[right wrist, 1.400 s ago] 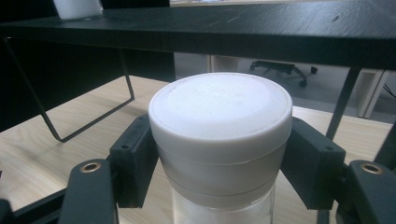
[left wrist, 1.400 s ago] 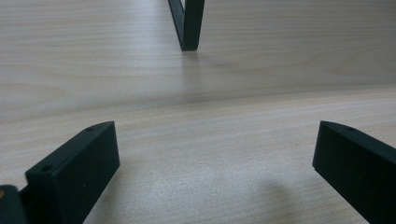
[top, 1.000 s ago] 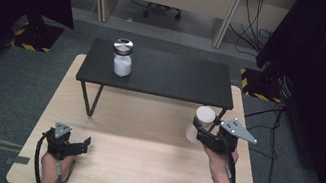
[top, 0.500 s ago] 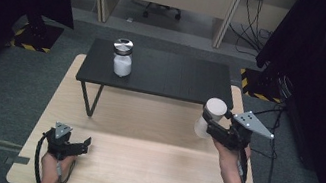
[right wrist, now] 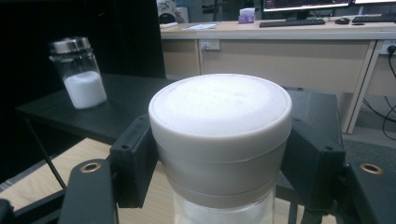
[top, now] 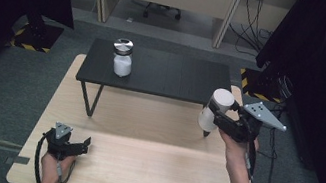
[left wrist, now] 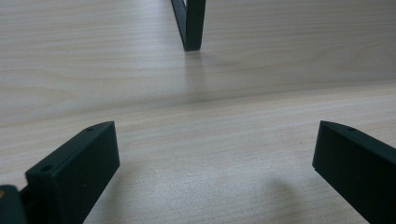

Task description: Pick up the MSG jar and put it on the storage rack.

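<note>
Right gripper (top: 212,116): jaws pinched on the white-lidded jar (top: 214,110), one pad on each side, just under the lid's rim.
White-lidded jar: held upright, clear of the wooden worktop (top: 147,170), at the right front corner of the black raised table (top: 174,75); white lid on top, a clear body below with white contents.
Right hand (top: 237,145): wrapped round the gripper's body, forearm coming in from the bottom right.
Left gripper (top: 71,144): jaws spread wide with nothing between them, low over the wooden worktop near its front left edge.
Metal-lidded jar (top: 122,57): upright on the black raised table's left part, part full of white powder, well apart from both grippers.
</note>
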Available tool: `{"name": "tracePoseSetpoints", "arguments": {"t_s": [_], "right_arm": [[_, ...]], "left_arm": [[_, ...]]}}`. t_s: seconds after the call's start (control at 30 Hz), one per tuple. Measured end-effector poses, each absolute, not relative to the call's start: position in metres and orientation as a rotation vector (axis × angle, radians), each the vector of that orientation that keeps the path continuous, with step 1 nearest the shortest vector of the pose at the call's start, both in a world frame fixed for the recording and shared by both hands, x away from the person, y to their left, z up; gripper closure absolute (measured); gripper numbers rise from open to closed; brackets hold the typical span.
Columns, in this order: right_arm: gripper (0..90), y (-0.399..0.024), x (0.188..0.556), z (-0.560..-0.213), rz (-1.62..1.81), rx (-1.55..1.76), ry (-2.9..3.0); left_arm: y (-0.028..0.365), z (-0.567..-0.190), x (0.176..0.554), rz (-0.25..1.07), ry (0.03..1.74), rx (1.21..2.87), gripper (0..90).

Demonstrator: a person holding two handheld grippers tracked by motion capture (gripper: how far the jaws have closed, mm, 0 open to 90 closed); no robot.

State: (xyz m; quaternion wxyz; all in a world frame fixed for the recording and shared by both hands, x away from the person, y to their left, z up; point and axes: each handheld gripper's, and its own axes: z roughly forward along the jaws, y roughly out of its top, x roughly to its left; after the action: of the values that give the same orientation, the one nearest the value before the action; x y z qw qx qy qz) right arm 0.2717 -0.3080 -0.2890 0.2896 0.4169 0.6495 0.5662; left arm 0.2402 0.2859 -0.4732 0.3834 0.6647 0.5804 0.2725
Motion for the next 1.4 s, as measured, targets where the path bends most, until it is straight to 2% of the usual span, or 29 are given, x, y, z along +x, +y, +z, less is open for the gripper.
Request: {"name": "tracePoseSetpoints", "arguments": {"t_s": [0.53,1.4], "right_arm": [[33.5,-0.294,0.289,-0.266,1.513,1.080,1.689],[33.4,-0.274,0.329,-0.273,1.477,1.120,1.584]], "left_arm": [[0.286,-0.474,0.238,0.709,1.471,1.690,0.0],[0.285,-0.473,0.238,0.713,1.479,1.689,0.0]]}}
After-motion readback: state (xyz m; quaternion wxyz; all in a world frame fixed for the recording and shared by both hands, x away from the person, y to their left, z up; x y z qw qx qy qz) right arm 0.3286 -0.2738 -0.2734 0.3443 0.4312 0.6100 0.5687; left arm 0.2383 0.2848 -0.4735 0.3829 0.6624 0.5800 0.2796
